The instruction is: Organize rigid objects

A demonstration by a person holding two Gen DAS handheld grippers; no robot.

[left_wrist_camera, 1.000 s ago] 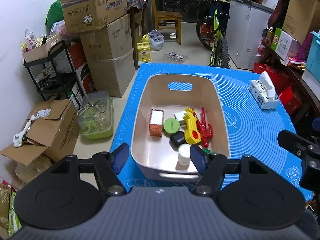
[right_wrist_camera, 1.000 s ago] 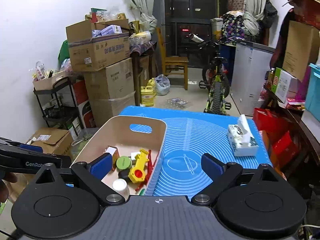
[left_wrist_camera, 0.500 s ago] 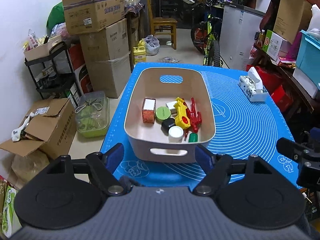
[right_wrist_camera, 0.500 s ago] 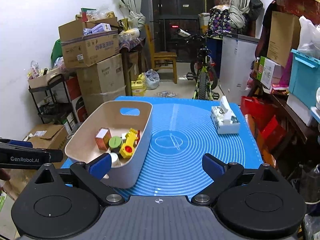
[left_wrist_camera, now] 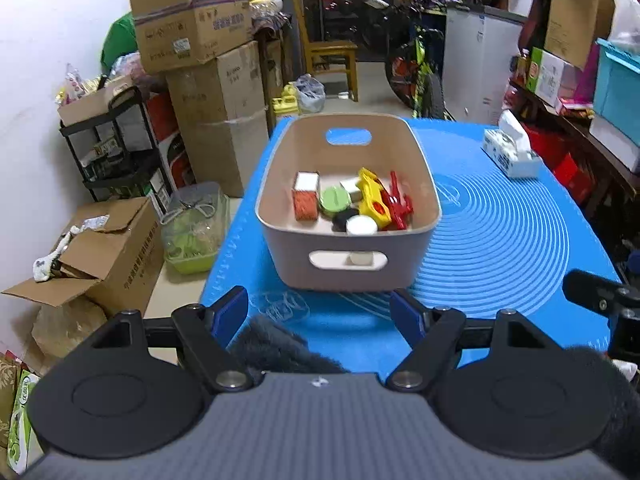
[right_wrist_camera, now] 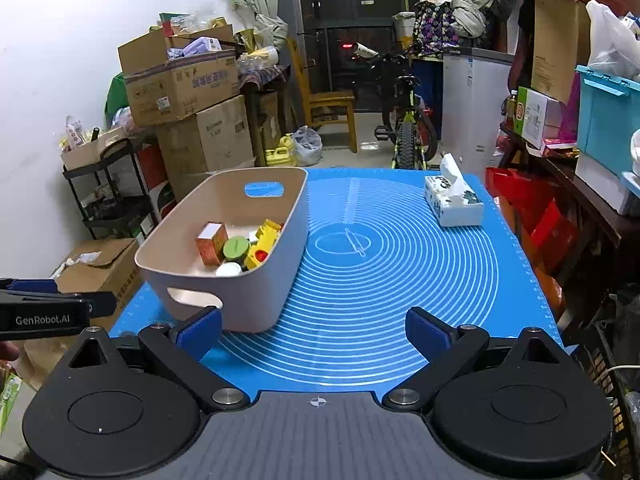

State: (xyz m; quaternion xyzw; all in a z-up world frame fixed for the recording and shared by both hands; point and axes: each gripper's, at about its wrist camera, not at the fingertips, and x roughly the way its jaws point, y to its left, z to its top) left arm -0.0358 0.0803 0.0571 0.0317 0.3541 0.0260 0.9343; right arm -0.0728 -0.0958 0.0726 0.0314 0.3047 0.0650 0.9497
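A beige plastic bin stands on the left side of the blue mat. It holds an orange-and-white box, a green lid, a yellow toy, a red toy, a black piece and a white round lid. My left gripper is open and empty, in front of the bin's near wall. My right gripper is open and empty above the mat's near edge, to the right of the bin.
A tissue box lies at the mat's far right. Cardboard boxes, a black shelf rack and an open carton stand on the floor to the left. A bicycle and a wooden chair are behind the table.
Both grippers have pulled back toward me and away from the bin. The bin now sits farther off in both views. Both stay open and empty.
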